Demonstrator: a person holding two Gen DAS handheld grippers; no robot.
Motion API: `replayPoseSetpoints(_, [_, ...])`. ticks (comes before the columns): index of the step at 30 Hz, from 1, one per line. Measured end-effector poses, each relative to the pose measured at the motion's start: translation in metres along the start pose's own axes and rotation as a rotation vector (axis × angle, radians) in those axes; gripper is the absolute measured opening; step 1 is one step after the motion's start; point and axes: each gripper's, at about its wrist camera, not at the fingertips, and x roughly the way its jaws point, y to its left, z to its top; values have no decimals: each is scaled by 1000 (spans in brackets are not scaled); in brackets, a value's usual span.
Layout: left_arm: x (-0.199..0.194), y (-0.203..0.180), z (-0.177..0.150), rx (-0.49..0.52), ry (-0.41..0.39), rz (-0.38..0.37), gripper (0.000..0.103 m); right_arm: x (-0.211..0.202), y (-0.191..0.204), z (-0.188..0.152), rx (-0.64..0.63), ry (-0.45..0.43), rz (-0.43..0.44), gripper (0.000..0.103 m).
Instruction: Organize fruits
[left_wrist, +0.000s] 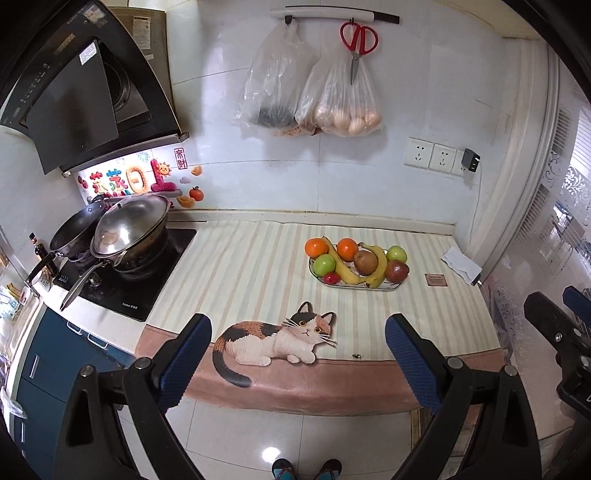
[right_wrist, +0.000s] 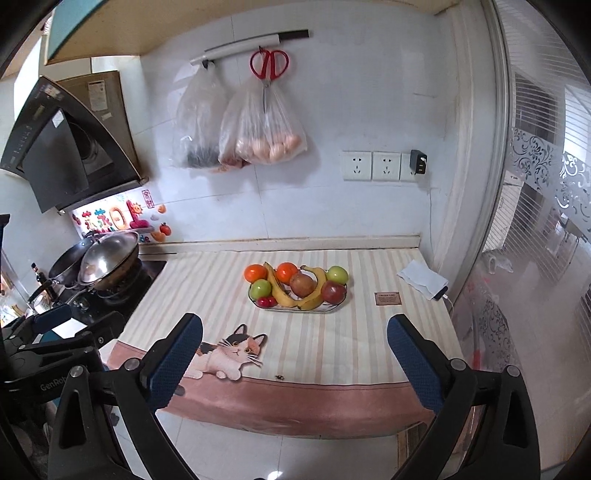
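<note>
Left gripper (left_wrist: 299, 354): jaws spread wide, nothing between them. Right gripper (right_wrist: 295, 354): jaws equally wide, empty. Both held level, side by side, pointing forward.

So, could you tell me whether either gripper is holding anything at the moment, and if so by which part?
Nothing is held. The left gripper and right gripper both stand open and empty, short of the fruit plate.

One oval white plate (left_wrist: 384, 287) holds two round oranges (left_wrist: 316, 247), two curved yellow bananas (left_wrist: 341, 266), two green apples (left_wrist: 324, 264), one dark red apple (left_wrist: 397, 271), one brown pear-like fruit (left_wrist: 365, 261) and one small red fruit (left_wrist: 331, 278). Upper centre: two clear plastic bags (left_wrist: 273, 81), one pair of red-handled scissors (left_wrist: 358, 40).
</note>
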Motion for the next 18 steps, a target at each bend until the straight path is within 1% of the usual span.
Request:
replayPoseSetpoints(3, [-3,3,-2,4,9,-2,96,-8,5,-5,-1,4,-5,103])
replayPoseSetpoints(5, [-2,5,-3,5,16,2,103,-7,4,-6,2,12,-7,103])
replayPoseSetpoints(11, [5,5,1,11,20,17,103,8,-4,-1,13,27,-19,103])
replayPoseSetpoints(16, [13,4,5,17,25,10,103,22,-7,6,6,44,-19,103])
replayPoseSetpoints(18, [17,3,7,18,40,2,103,27,-9,8,11,56,-19,103])
